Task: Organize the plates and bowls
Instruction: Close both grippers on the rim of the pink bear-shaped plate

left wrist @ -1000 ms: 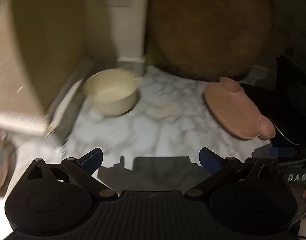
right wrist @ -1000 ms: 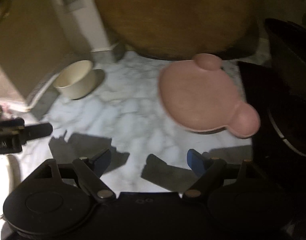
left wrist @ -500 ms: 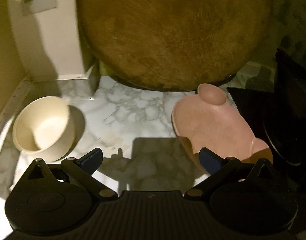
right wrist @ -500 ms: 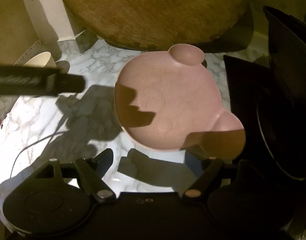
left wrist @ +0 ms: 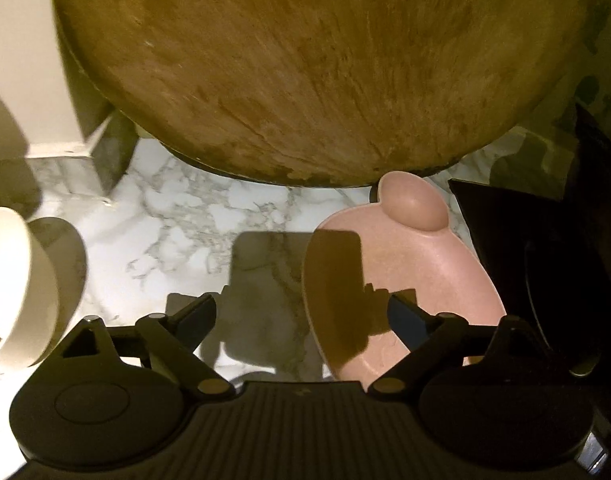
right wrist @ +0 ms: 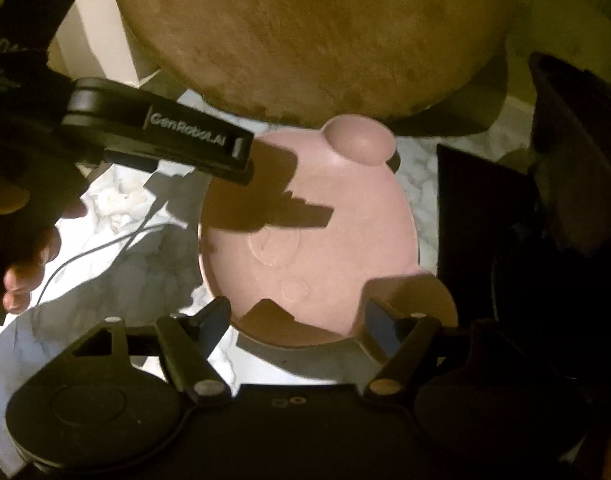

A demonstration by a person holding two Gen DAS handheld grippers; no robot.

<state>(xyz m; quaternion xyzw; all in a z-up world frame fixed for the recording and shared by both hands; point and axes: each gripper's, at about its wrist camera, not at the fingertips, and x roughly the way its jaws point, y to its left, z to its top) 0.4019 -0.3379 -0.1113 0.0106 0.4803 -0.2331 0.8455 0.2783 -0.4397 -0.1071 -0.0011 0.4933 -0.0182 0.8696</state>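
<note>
Both grippers, the left gripper (left wrist: 301, 316) and right gripper (right wrist: 297, 316), are closing, unclenched, around the pink plate (right wrist: 309, 232), which next needs a firm rim grip.

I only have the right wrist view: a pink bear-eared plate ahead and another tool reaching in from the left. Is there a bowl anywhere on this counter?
Observer: Yes. The left wrist view shows a cream bowl at its far left, standing on the marble counter apart from the pink plate.
Operator: Do the left tongs have the plate?
Observer: Not yet. The left tongs are closing with the plate's left rim between the fingers, and neither pad is pressing on it.
</note>
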